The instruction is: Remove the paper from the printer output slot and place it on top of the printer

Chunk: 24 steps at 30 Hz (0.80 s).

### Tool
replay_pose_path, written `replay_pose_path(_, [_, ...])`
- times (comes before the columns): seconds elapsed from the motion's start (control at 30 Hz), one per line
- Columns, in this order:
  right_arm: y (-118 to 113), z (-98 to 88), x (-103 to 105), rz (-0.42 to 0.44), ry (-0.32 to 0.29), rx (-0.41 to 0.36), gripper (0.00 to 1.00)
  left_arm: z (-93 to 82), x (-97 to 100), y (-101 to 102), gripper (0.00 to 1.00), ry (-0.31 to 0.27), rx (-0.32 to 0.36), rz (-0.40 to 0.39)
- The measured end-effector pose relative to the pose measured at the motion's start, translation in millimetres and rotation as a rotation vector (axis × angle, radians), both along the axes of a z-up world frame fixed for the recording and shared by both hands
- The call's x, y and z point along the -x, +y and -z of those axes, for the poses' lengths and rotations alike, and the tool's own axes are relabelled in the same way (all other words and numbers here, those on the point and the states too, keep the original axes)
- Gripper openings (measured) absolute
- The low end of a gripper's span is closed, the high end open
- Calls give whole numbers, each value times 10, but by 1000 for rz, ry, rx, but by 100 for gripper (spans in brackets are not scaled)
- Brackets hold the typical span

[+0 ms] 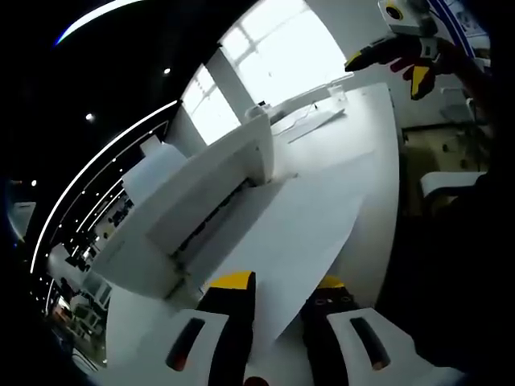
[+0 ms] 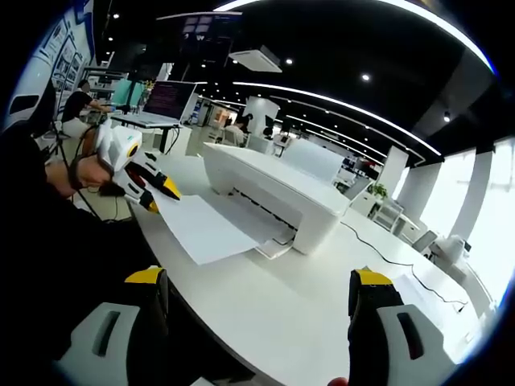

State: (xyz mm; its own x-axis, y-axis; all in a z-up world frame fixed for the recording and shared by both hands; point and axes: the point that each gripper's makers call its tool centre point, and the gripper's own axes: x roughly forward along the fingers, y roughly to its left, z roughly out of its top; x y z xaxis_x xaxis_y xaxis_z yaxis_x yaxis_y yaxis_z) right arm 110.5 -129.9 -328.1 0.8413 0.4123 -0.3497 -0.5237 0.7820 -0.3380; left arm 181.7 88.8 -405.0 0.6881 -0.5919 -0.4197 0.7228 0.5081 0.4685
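Your left gripper (image 1: 278,291) has its jaws pinched on the near edge of the paper (image 1: 298,233), which pokes out of the printer (image 1: 193,193) output slot toward 5 o'clock in the left gripper view; the far end looks still tucked in the slot around 9 o'clock of the sheet. In the right gripper view the same sheet (image 2: 205,227) lies flat on the table (image 2: 322,297) at 10 o'clock, with the left gripper (image 2: 165,193) on its outer corner and the printer (image 2: 273,193) just past centre toward 12. Your right gripper (image 2: 257,289) is spread wide, holding nothing, hanging over bare table well apart from the sheet; it shows in the left gripper view up at 1 o'clock (image 1: 394,60), jaws apart. Step in hand, as I read it: draw the sheet out. Pull straight along the slot's feed line, toward yourself, not sideways, or the sheet likely skews and creases against the tray edge. Keep the pinch firm but near the edge; one-corner grip means the sheet will droop once free, so bring the right gripper in to catch the opposite edge if it sags. Then lift above the printer lid and lay it flat at 12, centred, so it doesn't slide off the sloped back.
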Motion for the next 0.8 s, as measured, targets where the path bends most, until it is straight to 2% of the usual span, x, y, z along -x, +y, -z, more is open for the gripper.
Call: replay_pose_path(0.8, [8, -2, -4, -3, -1, 2, 88, -32, -6, -10, 19, -11, 8, 10])
